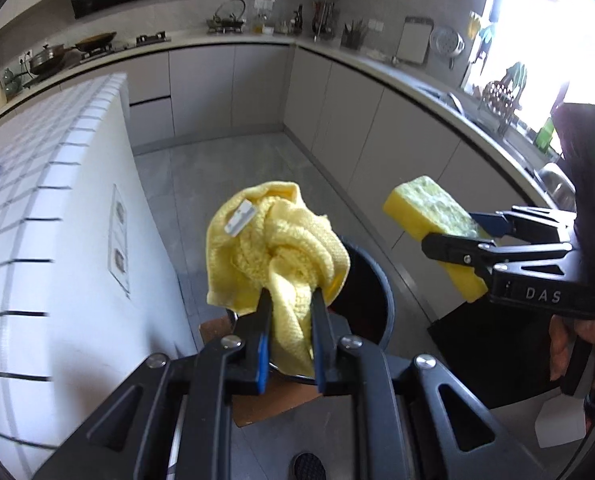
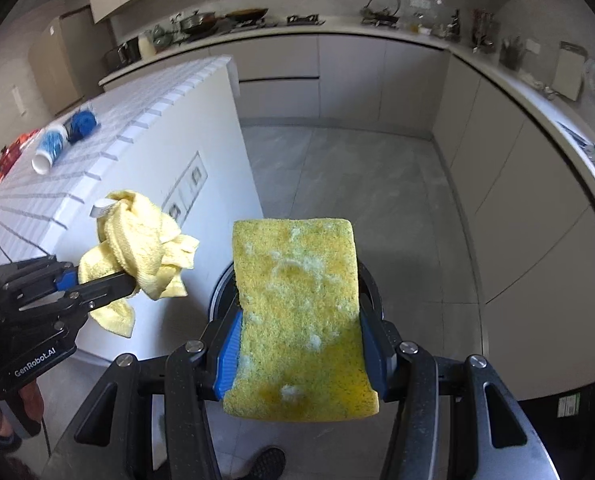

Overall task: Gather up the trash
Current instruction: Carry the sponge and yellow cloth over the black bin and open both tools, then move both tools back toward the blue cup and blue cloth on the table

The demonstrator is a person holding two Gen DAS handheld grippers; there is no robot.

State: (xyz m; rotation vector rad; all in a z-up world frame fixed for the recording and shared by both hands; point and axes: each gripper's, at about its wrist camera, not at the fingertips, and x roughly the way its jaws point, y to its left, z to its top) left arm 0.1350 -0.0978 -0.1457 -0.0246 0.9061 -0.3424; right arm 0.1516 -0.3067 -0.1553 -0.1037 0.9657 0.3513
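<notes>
Left gripper point(image 1: 291, 320): closed on a crumpled pale yellow knitted cloth point(image 1: 273, 248); both fingers pinch the fabric at lower centre of the left wrist view.
Cloth position: bunched above the fingertips, a small white label point(image 1: 239, 220) showing at its upper left; it hangs over the rim of a dark round bin point(image 1: 373, 292) on the floor.
Right gripper point(image 2: 299, 344): clamped on a rectangular yellow sponge with a green scouring face point(image 2: 297, 316); the blue pads point(image 2: 229, 356) press its two long edges.
Sponge position: centre of the right wrist view, scouring face toward the camera, patches of white foam on it, covering most of the bin opening below.
Relative position: the two grippers are side by side and apart, cloth left of sponge.
Surface: white tiled island point(image 2: 145, 120) at left of both views, carrying a white and blue cup lying on its side point(image 2: 49, 150) and a dark blue scrubber point(image 2: 82, 120) in the upper left.
Floor: grey tiles point(image 2: 357, 184) between the island and the grey cabinets.
</notes>
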